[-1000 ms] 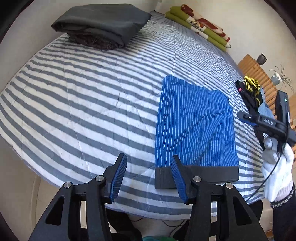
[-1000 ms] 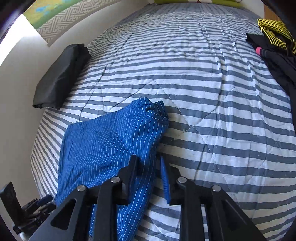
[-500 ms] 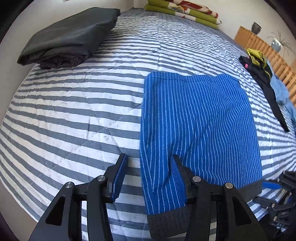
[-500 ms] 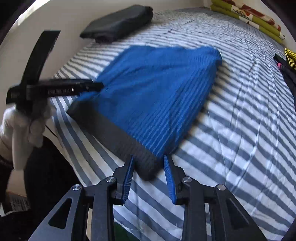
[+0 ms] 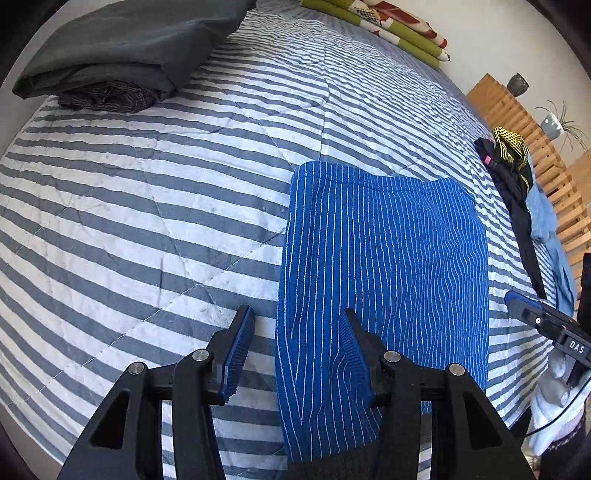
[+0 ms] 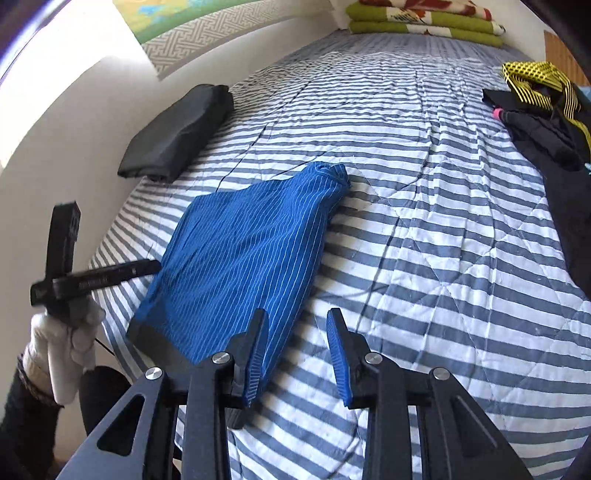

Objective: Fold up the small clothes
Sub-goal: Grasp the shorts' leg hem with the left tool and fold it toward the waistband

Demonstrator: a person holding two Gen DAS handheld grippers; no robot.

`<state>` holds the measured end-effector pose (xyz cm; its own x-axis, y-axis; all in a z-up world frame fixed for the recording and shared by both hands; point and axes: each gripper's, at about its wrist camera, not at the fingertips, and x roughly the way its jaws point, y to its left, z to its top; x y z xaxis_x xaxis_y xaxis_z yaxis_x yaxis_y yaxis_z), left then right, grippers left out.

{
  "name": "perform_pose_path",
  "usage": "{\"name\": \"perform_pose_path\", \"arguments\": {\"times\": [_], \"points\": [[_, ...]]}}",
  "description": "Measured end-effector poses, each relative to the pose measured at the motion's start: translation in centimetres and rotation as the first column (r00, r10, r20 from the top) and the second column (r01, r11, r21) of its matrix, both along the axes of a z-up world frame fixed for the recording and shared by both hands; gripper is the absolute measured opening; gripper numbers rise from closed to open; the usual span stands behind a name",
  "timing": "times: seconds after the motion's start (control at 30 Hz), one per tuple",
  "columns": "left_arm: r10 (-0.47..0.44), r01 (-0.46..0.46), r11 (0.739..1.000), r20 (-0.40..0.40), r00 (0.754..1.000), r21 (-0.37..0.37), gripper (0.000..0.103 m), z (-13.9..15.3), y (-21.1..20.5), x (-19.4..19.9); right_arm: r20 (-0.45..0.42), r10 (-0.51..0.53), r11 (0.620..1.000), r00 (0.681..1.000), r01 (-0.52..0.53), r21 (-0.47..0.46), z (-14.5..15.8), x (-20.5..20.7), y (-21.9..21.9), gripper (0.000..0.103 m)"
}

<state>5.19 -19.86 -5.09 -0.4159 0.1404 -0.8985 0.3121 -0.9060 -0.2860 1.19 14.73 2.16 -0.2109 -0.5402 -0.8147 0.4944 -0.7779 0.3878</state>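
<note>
Blue pin-striped shorts (image 5: 388,258) with a dark waistband lie folded flat on the striped bedspread (image 5: 147,206). My left gripper (image 5: 297,315) is open and straddles the shorts' left edge near the waistband; its right finger lies over the cloth. My right gripper (image 6: 296,317) is also open, at the shorts' (image 6: 240,258) right edge, its left finger over the cloth and its right finger over bare bedspread. Each gripper shows in the other's view: the right gripper (image 5: 546,325) and the left gripper (image 6: 85,280), both held by white-gloved hands.
A folded dark grey pile (image 5: 122,48) lies at the far left of the bed. Green and red folded blankets (image 5: 380,26) sit at the head. A heap of black, yellow and light blue clothes (image 5: 517,177) lies along the right edge, by a wooden slatted frame (image 5: 535,147).
My right gripper has swung from the waistband corner to the shorts' right edge and opened wider. My left gripper has stayed open at the left edge and shifted only slightly.
</note>
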Motion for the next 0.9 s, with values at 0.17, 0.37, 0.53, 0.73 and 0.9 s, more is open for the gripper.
{"name": "perform_pose_path", "arguments": {"times": [0.17, 0.37, 0.53, 0.73, 0.9], "points": [[-0.015, 0.015, 1.000, -0.001, 1.000, 0.020, 0.049, -0.1, -0.3, -0.9, 0.133, -0.032, 0.998, 0.991, 0.038, -0.043, -2.9, -1.8, -0.6, 0.030], [-0.032, 0.032, 0.998, 0.001, 0.999, 0.053, 0.020, -0.6, -0.4, -1.0, 0.175, -0.021, 0.996, 0.984, 0.036, -0.081, -3.9, -2.2, -1.1, 0.030], [-0.048, 0.049, 0.998, -0.006, 0.999, 0.041, 0.006, -0.4, 0.0, -1.1, 0.185, -0.002, 0.996, 0.983, 0.019, -0.091, -4.1, -2.6, -1.4, 0.029], [-0.016, 0.019, 0.995, -0.029, 0.999, 0.102, 0.002, -0.6, -0.5, -0.6, 0.206, -0.011, 0.992, 0.978, 0.037, -0.120, -4.4, -3.0, -0.9, 0.012], [0.020, -0.009, 0.989, -0.073, 0.997, 0.149, 0.002, 0.7, -1.0, 0.5, 0.225, -0.023, 0.982, 0.974, 0.064, -0.177, -3.9, -3.0, -0.1, 0.004]]}}
